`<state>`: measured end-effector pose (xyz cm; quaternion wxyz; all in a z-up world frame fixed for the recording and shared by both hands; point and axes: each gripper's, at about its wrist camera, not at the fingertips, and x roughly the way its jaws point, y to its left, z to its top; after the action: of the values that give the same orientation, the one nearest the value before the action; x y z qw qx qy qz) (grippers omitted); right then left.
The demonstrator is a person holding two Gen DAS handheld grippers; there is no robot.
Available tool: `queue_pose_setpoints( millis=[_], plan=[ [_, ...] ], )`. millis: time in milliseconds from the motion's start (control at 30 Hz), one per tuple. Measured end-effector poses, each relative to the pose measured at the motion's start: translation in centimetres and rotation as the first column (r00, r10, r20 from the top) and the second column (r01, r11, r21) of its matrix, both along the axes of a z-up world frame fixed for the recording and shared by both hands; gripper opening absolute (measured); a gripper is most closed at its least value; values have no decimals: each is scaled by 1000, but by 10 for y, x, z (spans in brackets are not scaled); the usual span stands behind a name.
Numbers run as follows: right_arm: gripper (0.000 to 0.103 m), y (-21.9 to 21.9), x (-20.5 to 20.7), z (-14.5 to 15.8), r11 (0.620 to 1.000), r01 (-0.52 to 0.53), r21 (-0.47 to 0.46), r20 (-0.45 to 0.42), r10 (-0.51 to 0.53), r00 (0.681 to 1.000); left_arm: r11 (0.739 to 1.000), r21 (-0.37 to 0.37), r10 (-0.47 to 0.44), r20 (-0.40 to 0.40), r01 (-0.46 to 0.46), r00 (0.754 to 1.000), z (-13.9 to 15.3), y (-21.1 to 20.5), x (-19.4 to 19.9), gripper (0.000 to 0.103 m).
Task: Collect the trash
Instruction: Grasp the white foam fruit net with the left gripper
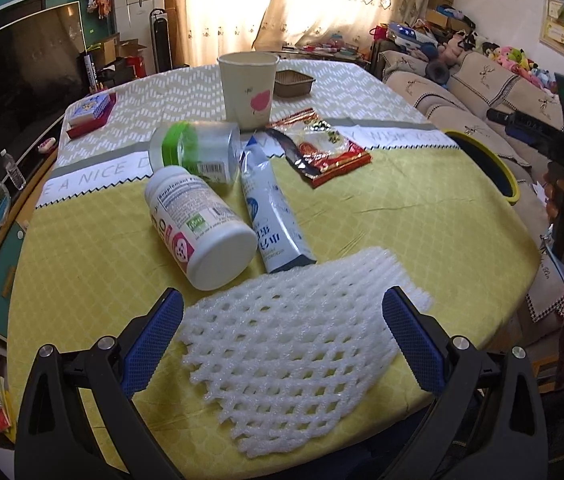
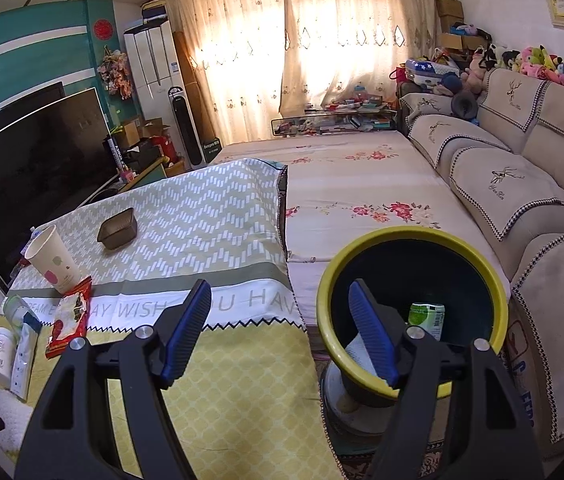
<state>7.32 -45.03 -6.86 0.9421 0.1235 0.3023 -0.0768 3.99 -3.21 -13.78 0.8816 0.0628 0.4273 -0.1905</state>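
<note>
Both claws (image 1: 282,344) (image 2: 278,332) gape empty above 1 foam net (image 1: 298,360), 2 bottles (image 1: 202,224), 1 cup (image 1: 248,88).

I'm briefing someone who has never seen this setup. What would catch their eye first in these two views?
In the left wrist view, the white foam fruit net lies nearest on the yellow tablecloth, between the open left gripper's blue pads. Behind it lie a white supplement bottle and a red snack wrapper. In the right wrist view, the open right gripper faces a yellow-rimmed black bin beside the table.
</note>
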Motion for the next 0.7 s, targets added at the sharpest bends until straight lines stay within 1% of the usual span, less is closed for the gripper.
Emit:
queue_pose_setpoints(
  millis=[100, 167, 233, 300, 333, 400, 433, 467, 533, 567, 600, 700],
  plan=[
    [68, 3, 0, 0, 1000, -8, 5, 2, 8, 1000, 1000, 17, -6, -14, 6, 1000, -10, -1, 1, 98],
    [68, 3, -1, 0, 1000, -11, 7, 2, 11, 1000, 999, 46, -23, 2, 23, 1000, -12, -6, -2, 98],
    [68, 4, 0, 0, 1000, -15, 10, 1, 15, 1000, 997, 66, -37, 7, 37, 999, -13, -9, -5, 94],
    [68, 4, 0, -1, 1000, -18, 15, 3, 18, 1000, 997, 65, -39, 8, 39, 999, -13, -10, -8, 85],
    [68, 4, 0, -2, 1000, -19, 16, 3, 19, 1000, 997, 65, -42, 13, 41, 999, -12, -11, -10, 83],
    [68, 4, 0, -2, 1000, -23, 19, 2, 23, 1000, 996, 69, -57, 22, 55, 998, -11, -13, -13, 72],
    [68, 5, 0, -3, 999, -27, 22, 3, 27, 1000, 996, 68, -66, 25, 64, 998, -10, -14, -15, 69],
    [68, 5, 0, -3, 999, -29, 23, 3, 29, 1000, 996, 58, -76, 24, 75, 997, -10, -15, -16, 60],
    [68, 6, 0, -3, 999, -34, 25, 4, 34, 999, 995, 59, -83, 28, 81, 996, -9, -17, -19, 52],
    [68, 6, -1, -3, 999, -35, 25, 5, 35, 999, 994, 60, -92, 30, 90, 995, -9, -18, -20, 44],
    [68, 6, -1, -3, 999, -35, 26, 7, 35, 999, 994, 53, -101, 28, 99, 995, -8, -19, -21, 38],
    [68, 6, -3, -2, 999, -35, 29, 12, 35, 999, 994, 47, -102, 28, 101, 994, -7, -18, -23, 27]
  ],
)
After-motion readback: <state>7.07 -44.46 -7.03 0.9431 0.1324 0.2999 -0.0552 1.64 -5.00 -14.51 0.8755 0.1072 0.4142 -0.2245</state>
